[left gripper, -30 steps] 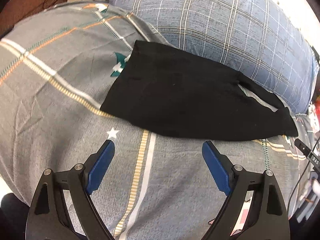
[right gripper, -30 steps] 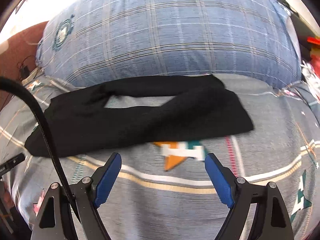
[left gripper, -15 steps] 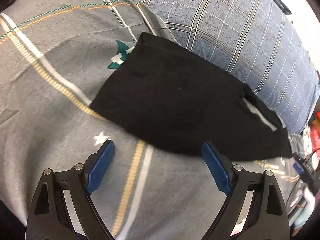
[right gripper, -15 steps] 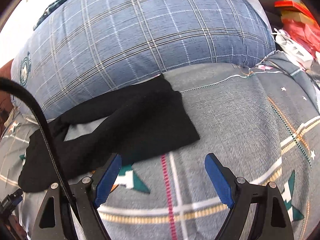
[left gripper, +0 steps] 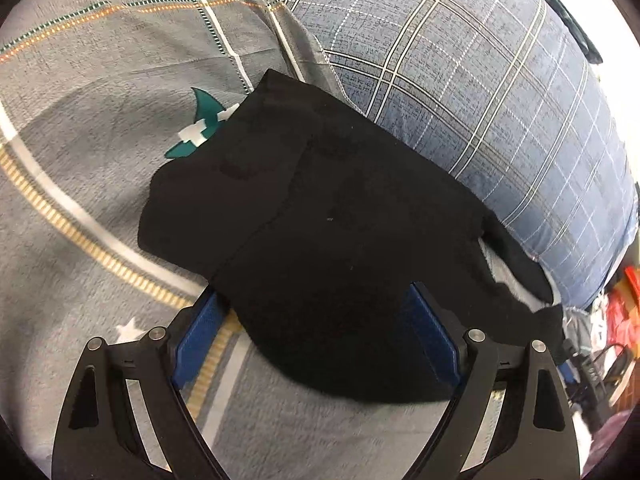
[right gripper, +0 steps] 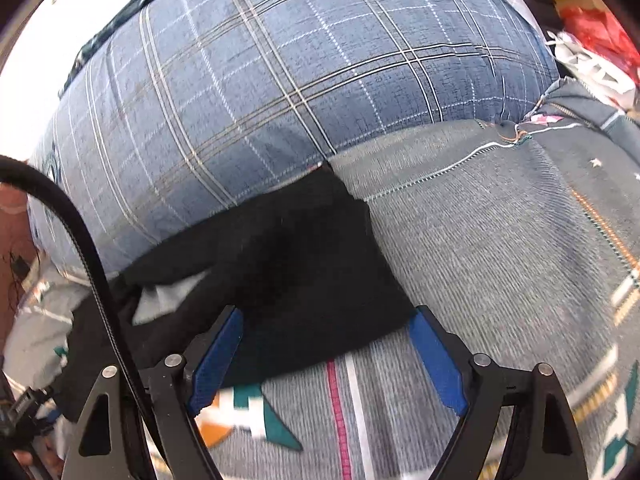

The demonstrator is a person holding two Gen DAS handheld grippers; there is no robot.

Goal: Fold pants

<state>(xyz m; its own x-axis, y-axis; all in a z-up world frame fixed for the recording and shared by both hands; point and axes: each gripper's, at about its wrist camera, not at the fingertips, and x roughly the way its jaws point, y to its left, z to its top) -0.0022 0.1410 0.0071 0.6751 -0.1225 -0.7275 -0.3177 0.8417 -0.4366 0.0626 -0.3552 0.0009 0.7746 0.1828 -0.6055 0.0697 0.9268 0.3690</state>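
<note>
Black pants (left gripper: 340, 220) lie flat on a grey patterned bedsheet (left gripper: 80, 160), their far edge against a blue plaid pillow (left gripper: 480, 80). My left gripper (left gripper: 314, 300) stands open at the wide end of the pants, whose near edge lies between the blue pads (left gripper: 200, 336) without being pressed. In the right wrist view the narrow leg end of the pants (right gripper: 300, 260) reaches a corner near the sheet (right gripper: 500, 240). My right gripper (right gripper: 328, 312) straddles that near corner. Its jaws are closing, with the cloth between them and the pads clear of it.
The blue plaid pillow (right gripper: 280, 80) runs along the whole far side. A black cable (right gripper: 92, 248) curves down at the left of the right wrist view. Red and white clutter (right gripper: 592, 20) and cables (left gripper: 600, 364) lie past the bed's edge.
Both grippers have moved in from the bare sheet to the pants, each rolling as it came. The cloth's near edge now lies between both pairs of fingers. The right jaws have narrowed slightly.
</note>
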